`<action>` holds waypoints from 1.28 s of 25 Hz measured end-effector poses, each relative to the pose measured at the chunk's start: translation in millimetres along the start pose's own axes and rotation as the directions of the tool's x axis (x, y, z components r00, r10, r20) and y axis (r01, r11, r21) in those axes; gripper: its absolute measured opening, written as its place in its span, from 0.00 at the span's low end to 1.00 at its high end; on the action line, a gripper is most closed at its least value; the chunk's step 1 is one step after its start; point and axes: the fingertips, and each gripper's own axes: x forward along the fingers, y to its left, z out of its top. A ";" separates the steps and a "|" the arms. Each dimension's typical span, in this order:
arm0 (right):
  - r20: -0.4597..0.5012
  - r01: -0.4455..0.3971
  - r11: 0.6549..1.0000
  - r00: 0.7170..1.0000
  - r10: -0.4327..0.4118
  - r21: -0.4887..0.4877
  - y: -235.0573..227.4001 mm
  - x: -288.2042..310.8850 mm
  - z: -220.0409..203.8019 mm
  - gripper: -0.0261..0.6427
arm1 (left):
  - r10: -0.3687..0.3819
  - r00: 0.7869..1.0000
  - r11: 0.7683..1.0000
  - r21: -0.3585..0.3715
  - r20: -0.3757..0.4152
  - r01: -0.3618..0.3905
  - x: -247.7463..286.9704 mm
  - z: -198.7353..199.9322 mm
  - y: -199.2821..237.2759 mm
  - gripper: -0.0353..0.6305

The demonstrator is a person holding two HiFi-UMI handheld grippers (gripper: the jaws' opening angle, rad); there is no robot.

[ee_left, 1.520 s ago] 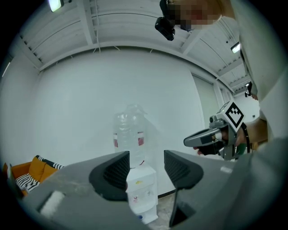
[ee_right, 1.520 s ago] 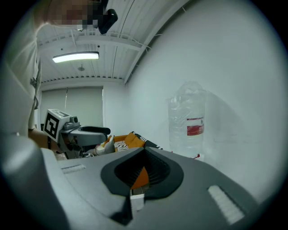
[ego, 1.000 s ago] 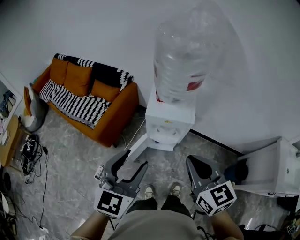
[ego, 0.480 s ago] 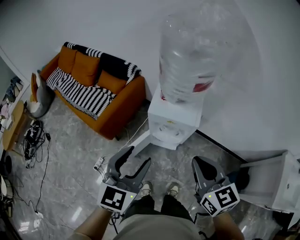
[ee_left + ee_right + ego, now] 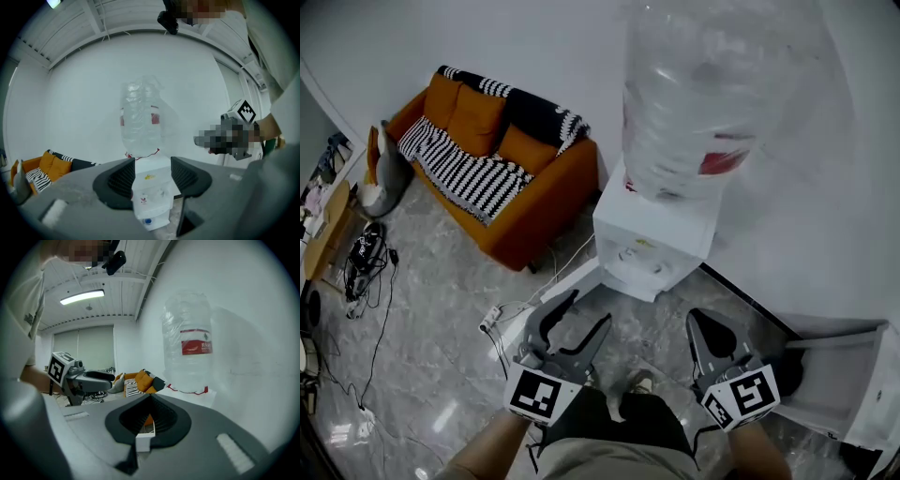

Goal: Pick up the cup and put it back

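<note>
progress: honestly nothing's done yet as far as I can see. Nothing has been picked up, so both the pick-up and the put-back are still to do.
cup: can't spot it in any view. My guess is it sits somewhere around the water dispenser (image 5: 649, 246), but the pictures don't show it.
left tool (image 5: 586, 311): jaws standing apart at a medium width with nothing between them. Its own view just looks through the gap at the dispenser, well away.
right tool (image 5: 703, 323): jaws closed together into a point, gripping nothing.
position: both tools are held low in front of the person and aimed at the dispenser, well short of it.
dispenser: boxy white plastic body, smooth, with a small tap recess on the front.
bottle (image 5: 712, 94): big clear plastic jug upside down on top of the dispenser. It has a ribbed, crinkly wall and a red label, and it looks see-through and mostly empty, though that's hard to call.
sofa (image 5: 539, 202): orange fabric with soft square cushions, off to the left against the wall.
blanket (image 5: 459, 173): black and white stripes, knit-looking, draped over the sofa's seat and back.
floor (image 5: 422, 366): grey marble-pattern tile, glossy enough to show glare.
cables (image 5: 367, 272): a dark tangle on the floor at far left.
cabinet (image 5: 853, 375): white, flat-panelled and hard-edged, on the right.
</note>
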 end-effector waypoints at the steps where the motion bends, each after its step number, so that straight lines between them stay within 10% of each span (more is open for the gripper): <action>1: 0.003 0.005 1.000 1.000 -0.005 0.000 -4.3 4.6 -10.3 0.04 | -0.001 1.000 1.000 -0.001 -0.005 0.001 5.1 -12.1 0.1 0.41; 32: 0.195 0.060 0.998 0.979 -0.053 -0.031 -64.4 121.4 -357.7 0.04 | -0.080 0.989 0.997 0.031 0.124 0.077 141.4 -403.0 21.7 0.41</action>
